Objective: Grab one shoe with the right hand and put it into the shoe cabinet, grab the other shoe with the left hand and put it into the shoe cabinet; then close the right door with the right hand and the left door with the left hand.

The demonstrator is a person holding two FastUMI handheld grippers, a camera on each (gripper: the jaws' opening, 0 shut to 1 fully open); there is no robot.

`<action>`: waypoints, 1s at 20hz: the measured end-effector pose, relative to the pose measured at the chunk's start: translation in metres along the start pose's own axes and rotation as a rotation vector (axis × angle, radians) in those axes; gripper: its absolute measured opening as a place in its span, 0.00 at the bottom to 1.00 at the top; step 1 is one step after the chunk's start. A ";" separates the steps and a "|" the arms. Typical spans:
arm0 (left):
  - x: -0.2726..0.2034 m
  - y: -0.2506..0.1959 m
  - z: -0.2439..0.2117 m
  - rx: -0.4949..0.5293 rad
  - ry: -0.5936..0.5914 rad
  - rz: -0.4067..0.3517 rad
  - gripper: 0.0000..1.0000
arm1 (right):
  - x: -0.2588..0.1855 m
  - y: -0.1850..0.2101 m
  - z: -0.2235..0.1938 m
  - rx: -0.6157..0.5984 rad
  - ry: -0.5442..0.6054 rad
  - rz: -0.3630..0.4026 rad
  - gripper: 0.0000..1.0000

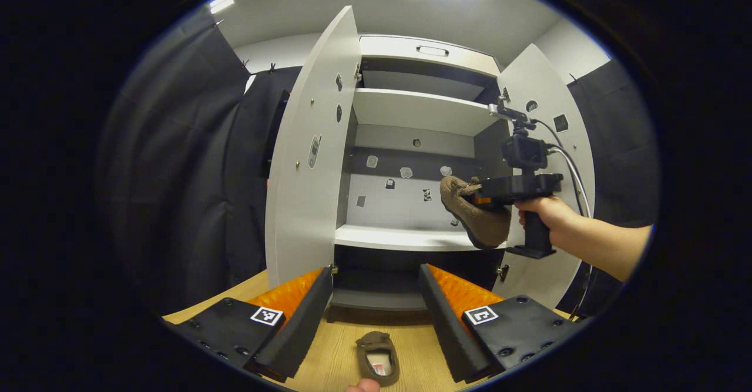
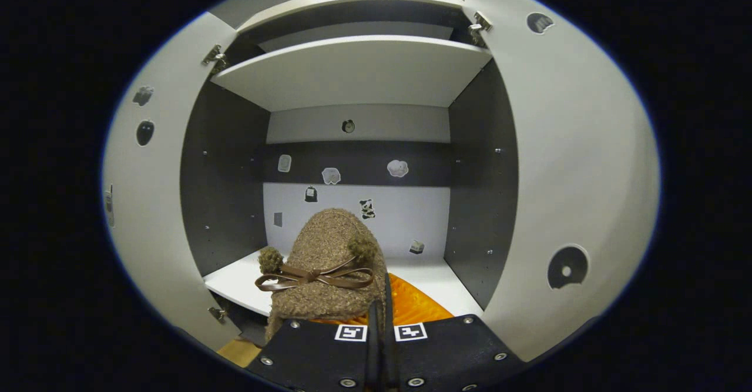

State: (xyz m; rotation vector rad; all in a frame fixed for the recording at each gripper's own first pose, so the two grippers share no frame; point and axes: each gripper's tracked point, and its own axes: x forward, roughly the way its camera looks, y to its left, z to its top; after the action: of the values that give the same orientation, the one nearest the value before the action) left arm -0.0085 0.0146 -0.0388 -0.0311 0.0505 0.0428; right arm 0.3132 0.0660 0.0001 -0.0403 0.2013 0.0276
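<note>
I count two shoes (image 1: 477,215) (image 1: 378,358), one cabinet (image 1: 411,116) with two doors (image 1: 311,151) (image 1: 543,163), and two tools (image 1: 376,298) (image 1: 479,195).

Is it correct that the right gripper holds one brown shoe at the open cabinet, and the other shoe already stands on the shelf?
Not quite. The right gripper does hold one brown shoe at the open shoe cabinet, but the other shoe lies on the wooden table, between the left gripper's fingers, not on the shelf. The left gripper view shows it.
</note>
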 end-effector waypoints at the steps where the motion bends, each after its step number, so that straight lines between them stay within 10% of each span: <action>1: 0.000 0.003 -0.001 -0.002 0.002 0.008 0.99 | 0.019 -0.001 -0.002 -0.003 0.028 -0.011 0.02; 10: 0.000 0.038 -0.014 0.004 0.035 0.080 0.97 | 0.116 -0.022 -0.068 0.040 0.336 -0.114 0.06; 20: 0.004 0.044 -0.019 -0.004 0.048 0.090 0.96 | 0.108 -0.030 -0.079 0.097 0.410 -0.071 0.43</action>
State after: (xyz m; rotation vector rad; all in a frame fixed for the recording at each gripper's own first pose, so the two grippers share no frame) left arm -0.0071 0.0578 -0.0593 -0.0335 0.0995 0.1326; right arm 0.4047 0.0354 -0.0974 0.0449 0.6110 -0.0616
